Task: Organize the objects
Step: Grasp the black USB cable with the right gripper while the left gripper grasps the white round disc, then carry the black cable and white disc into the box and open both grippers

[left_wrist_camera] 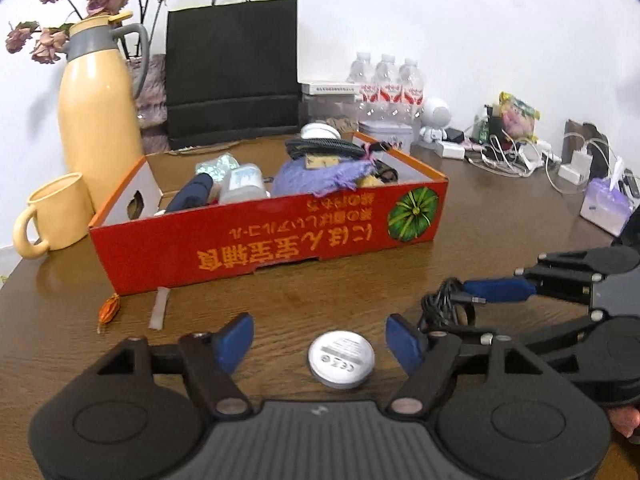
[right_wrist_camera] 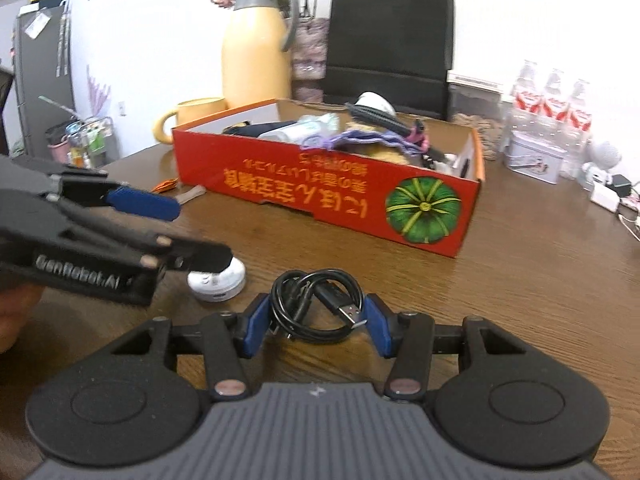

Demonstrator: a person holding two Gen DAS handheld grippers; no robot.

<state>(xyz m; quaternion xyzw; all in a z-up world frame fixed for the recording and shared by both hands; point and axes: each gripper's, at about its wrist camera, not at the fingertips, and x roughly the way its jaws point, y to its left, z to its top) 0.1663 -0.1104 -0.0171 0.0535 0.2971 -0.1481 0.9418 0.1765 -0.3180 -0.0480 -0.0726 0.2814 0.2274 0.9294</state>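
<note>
A white round disc (left_wrist_camera: 341, 360) lies flat on the wooden table (left_wrist_camera: 480, 220). My left gripper (left_wrist_camera: 320, 336) is open around it, and its blue pads (left_wrist_camera: 236, 338) stand clear of the disc on both sides. In the right wrist view that gripper (right_wrist_camera: 200, 234) hovers over the disc (right_wrist_camera: 218, 280). My right gripper (right_wrist_camera: 316, 310) is shut on a coiled black USB cable (right_wrist_camera: 298, 286), just to the right of the disc. Behind both stands a red cardboard box (left_wrist_camera: 264, 240) filled with several items, among them a purple cloth (left_wrist_camera: 320, 176) and a black brush (left_wrist_camera: 324, 146).
A yellow jug (left_wrist_camera: 100, 120) and a yellow mug (left_wrist_camera: 56, 212) stand left of the box, with a black paper bag (left_wrist_camera: 232, 76) behind it. Water bottles (left_wrist_camera: 386, 84), chargers with tangled leads (left_wrist_camera: 512, 152) and a tissue pack (left_wrist_camera: 604, 208) crowd the right. A paper strip (left_wrist_camera: 158, 308) lies before the box.
</note>
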